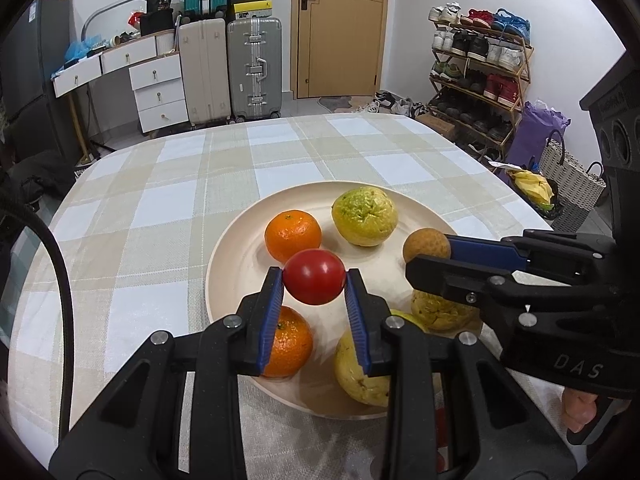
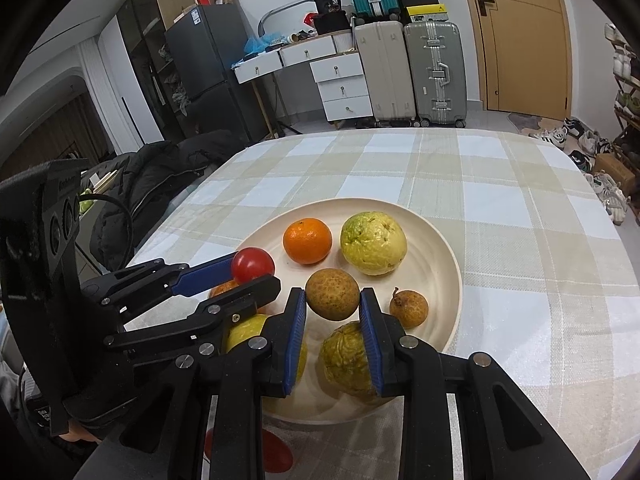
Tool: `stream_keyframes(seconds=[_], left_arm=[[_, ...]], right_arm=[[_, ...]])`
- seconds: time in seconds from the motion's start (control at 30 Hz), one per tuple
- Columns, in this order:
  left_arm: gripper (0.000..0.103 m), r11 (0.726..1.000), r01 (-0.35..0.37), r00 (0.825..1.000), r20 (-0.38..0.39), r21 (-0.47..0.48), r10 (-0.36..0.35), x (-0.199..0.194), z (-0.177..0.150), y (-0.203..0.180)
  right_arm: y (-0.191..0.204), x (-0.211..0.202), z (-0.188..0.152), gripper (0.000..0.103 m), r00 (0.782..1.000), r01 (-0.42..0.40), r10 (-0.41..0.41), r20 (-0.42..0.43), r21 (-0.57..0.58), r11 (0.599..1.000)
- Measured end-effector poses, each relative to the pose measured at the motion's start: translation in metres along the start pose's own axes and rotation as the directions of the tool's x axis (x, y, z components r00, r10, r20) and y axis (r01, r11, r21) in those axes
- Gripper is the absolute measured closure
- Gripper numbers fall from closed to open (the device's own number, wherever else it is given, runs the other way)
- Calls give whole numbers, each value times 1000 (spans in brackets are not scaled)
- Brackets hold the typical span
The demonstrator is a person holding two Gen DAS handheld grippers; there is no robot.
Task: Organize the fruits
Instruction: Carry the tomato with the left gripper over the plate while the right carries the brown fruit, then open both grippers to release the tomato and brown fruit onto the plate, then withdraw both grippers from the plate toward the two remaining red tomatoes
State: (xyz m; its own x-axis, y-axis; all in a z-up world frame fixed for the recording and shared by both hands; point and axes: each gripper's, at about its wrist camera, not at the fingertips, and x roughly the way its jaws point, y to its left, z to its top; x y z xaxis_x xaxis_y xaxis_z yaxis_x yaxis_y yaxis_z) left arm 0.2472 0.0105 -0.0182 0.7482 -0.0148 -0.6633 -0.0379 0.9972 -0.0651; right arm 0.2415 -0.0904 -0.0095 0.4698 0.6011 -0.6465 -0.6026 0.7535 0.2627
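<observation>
Left tongs [image 1: 315, 278]: clamped on a red tomato [image 1: 315, 282], held above the near-left part of the plate [image 1: 236, 252]. Right tongs [image 2: 333, 295]: clamped on a brown round fruit [image 2: 332, 294], held above the plate's middle. Plate: cream, round, on the checked cloth [image 1: 168, 200] at the near edge of the desk. On the plate, far side: one orange [image 1: 293, 235] beside a yellow-green guava [image 1: 365, 216]. Near side: a second orange [image 1: 289, 342] under the left tongs, a yellow guava [image 1: 360, 376], and a rough yellowish fruit [image 2: 346, 356] under the right tongs. Right of the held brown fruit: a small tan fruit with a stem [image 2: 408, 308]. A red item [image 2: 276, 456] lies off the plate at the desk's near edge, mostly hidden.
</observation>
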Motion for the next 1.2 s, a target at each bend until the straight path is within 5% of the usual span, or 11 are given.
stream_keyframes(seconds=[0.07,0.2,0.3,0.37,0.57,0.63,1.2], left_arm=[[74,1000,16,1000,5,-18,-15,-3,0,3],[67,999,33,999,10,-42,-32,-12,0,8],[38,998,24,999,41,-53,-22,-26,-2,10],[19,998,-11,997,71,-56,15,-37,-4,12],[7,997,-17,995,92,-80,25,-61,-16,20],[1,996,-17,993,111,-83,27,-71,-22,21],[1,997,-32,994,98,-70,39,-114,-65,17]], right_arm=[[0,-2,0,61,1000,4,-4,4,2,1000],[1,-14,-3,53,997,61,-60,41,-10,998],[0,-25,-7,40,996,68,-67,59,-6,998],[-1,-32,-11,19,995,69,-69,76,-3,998],[-1,-52,-18,0,991,82,-80,104,-9,997],[-1,-56,-21,0,992,77,-76,105,-7,997],[12,-77,-57,0,989,122,-118,90,-35,992]])
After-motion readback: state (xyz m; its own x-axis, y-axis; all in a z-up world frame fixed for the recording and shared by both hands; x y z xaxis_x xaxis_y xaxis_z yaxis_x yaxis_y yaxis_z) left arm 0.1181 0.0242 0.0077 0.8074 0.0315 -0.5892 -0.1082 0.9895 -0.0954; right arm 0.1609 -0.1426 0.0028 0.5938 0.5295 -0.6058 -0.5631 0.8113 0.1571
